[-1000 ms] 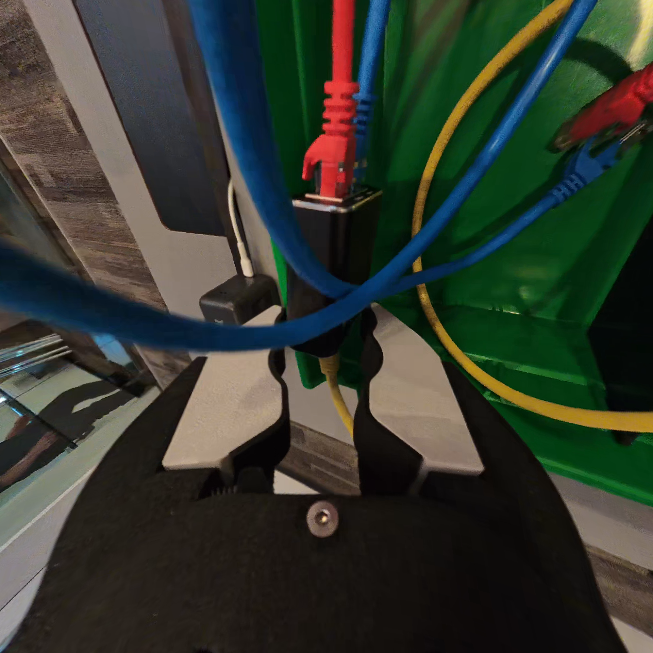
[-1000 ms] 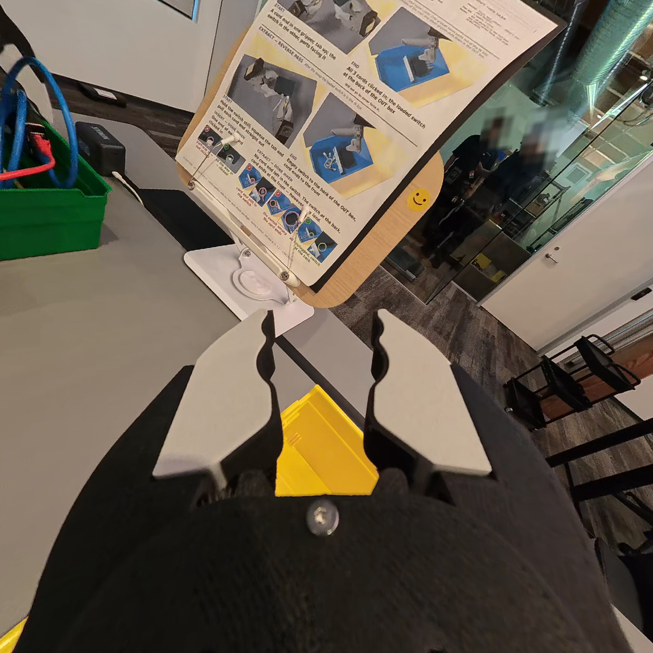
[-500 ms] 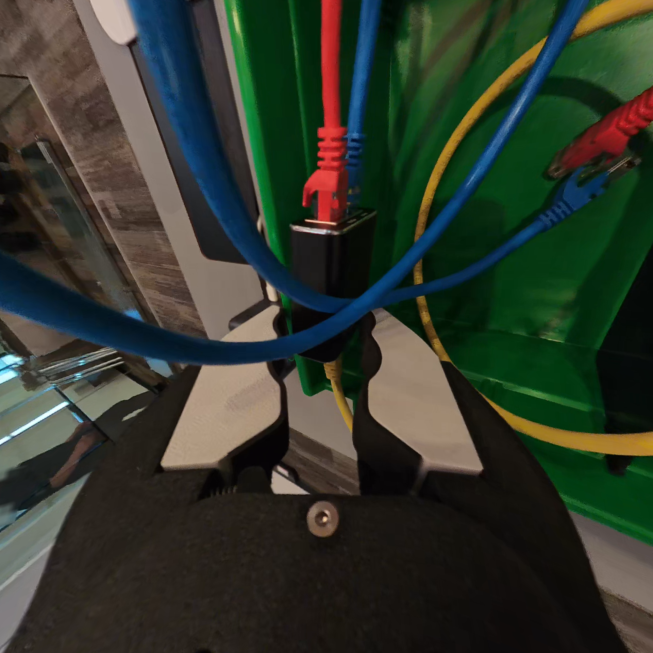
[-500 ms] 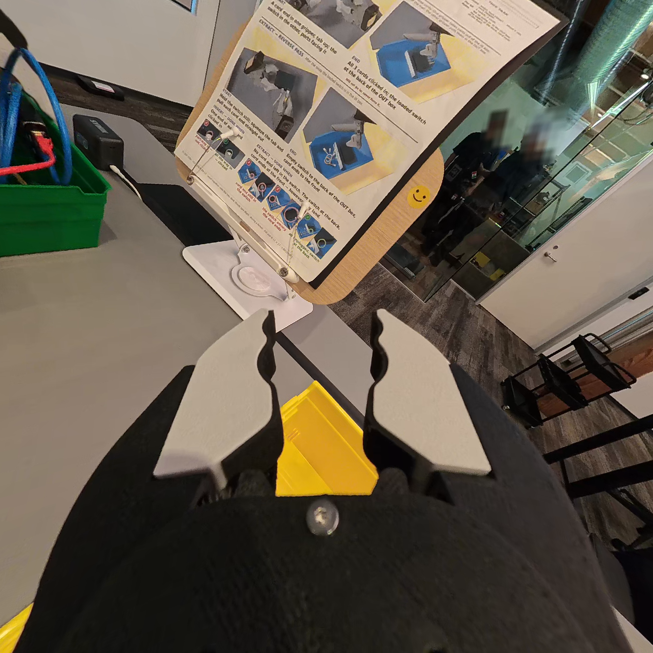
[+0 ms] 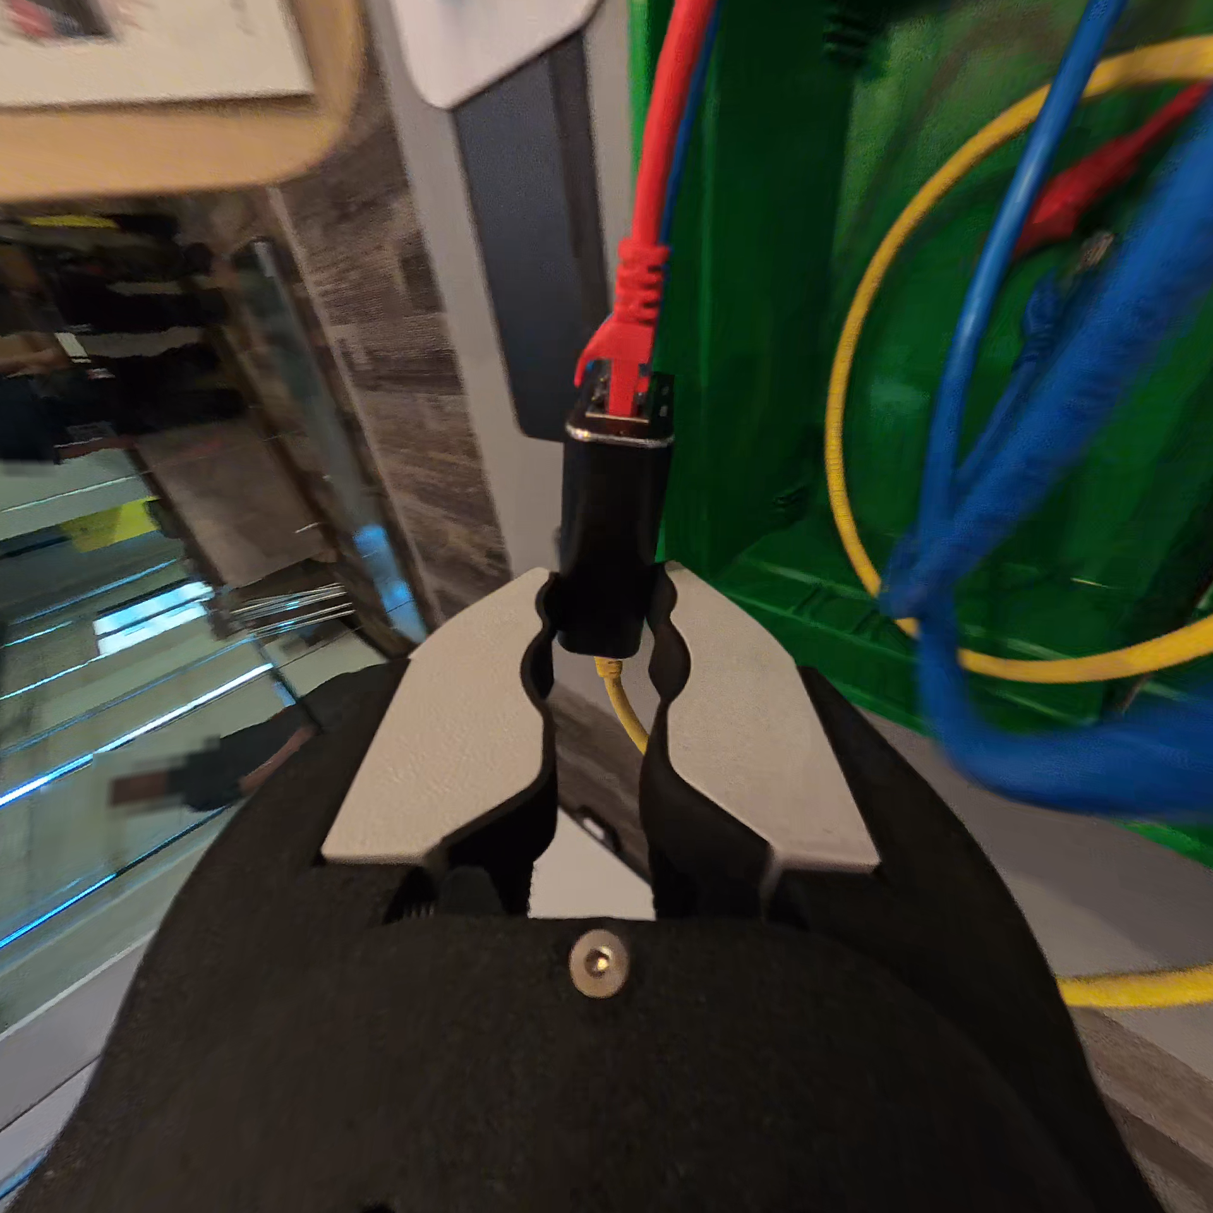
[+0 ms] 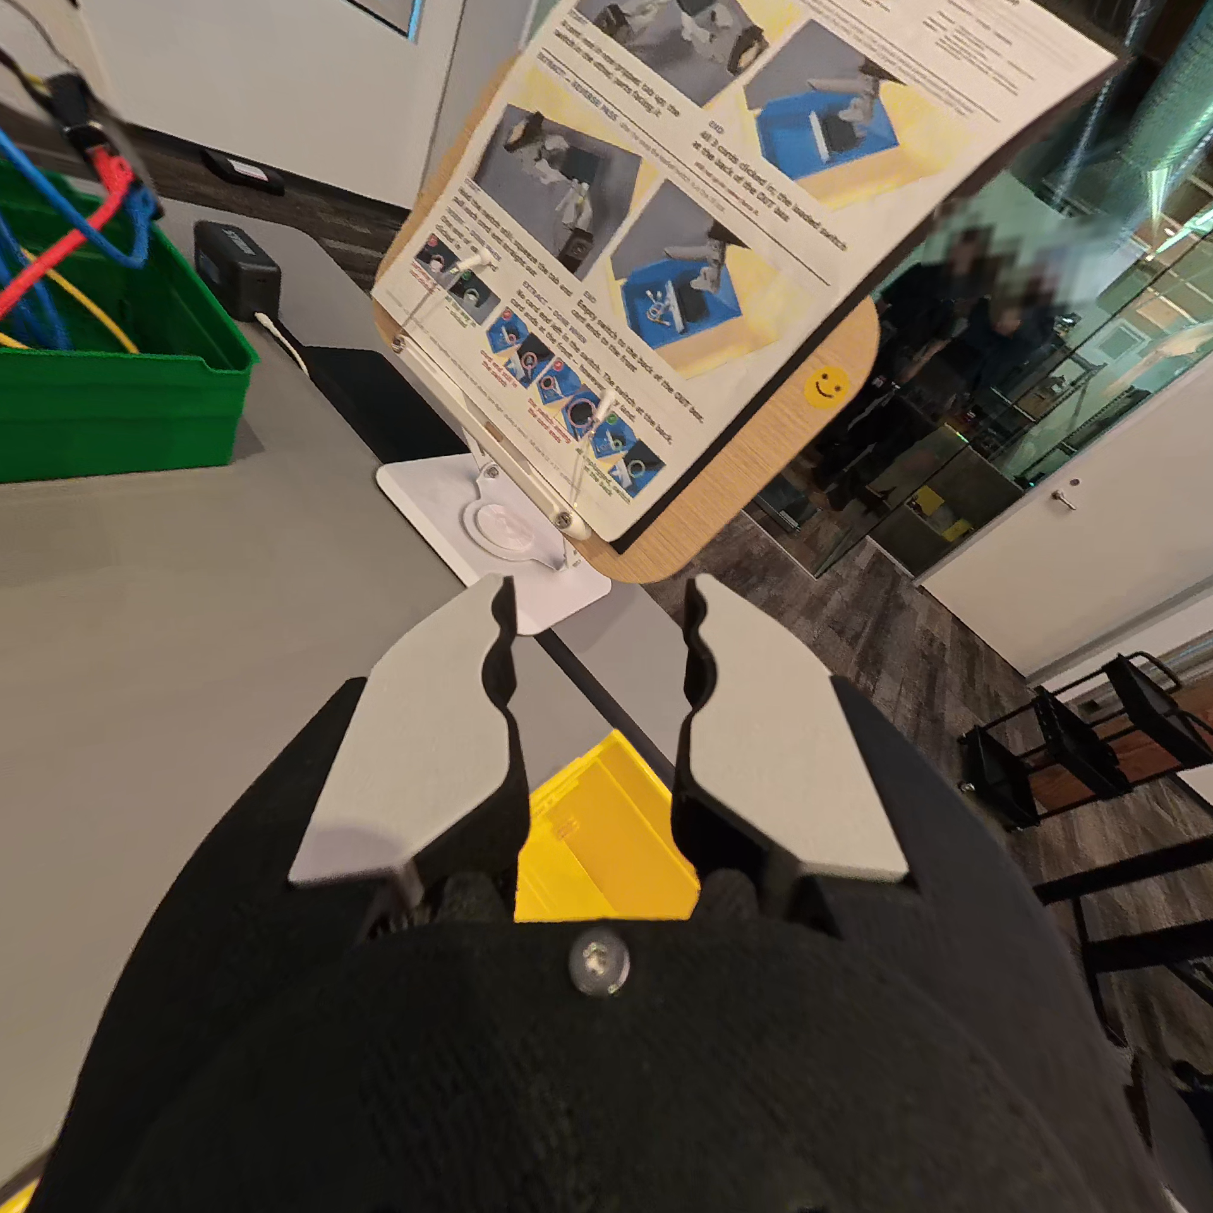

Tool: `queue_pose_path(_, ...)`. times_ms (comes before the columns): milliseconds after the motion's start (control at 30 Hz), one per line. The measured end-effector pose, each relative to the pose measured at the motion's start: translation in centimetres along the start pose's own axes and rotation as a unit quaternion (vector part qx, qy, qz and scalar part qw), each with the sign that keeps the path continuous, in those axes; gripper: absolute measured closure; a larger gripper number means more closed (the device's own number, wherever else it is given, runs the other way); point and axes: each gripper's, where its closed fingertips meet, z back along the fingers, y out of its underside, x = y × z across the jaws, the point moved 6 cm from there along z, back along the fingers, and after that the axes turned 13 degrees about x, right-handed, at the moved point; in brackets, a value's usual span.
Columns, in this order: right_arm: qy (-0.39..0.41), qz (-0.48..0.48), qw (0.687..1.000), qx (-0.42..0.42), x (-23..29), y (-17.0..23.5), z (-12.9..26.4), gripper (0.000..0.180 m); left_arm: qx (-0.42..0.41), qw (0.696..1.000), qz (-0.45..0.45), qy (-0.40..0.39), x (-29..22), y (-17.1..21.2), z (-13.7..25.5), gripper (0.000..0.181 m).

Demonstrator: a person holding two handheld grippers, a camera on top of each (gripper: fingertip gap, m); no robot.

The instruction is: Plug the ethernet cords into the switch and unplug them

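Left fingers (image 5: 459, 709) pinch the glossy black boxy switch (image 5: 614, 518); right fingers (image 6: 426, 742) spread over a matte grey table (image 6: 164, 623).

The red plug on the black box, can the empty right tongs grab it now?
Probably not yet. The right tongs are open over the grey table, while the red plug sits above the green bin, off to their left.
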Motion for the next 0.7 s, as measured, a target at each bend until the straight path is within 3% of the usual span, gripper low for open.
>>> queue_pose_path(267,-0.074,0.039,0.995,-0.06,4.5,-3.7,-2.1,0.13,0.002,0.973,0.025,-0.228,3.6,-0.4,11.5,0.156)
queue_pose_path(400,-0.096,0.051,0.986,-0.123,6.8,-6.1,-2.0,0.13,-0.02,0.952,0.033,-0.305,5.5,-1.5,18.4,0.156)
queue_pose_path(700,-0.093,0.037,0.978,-0.183,6.2,-7.5,1.3,0.13,-0.157,0.921,0.046,-0.354,9.9,-8.3,31.2,0.156)
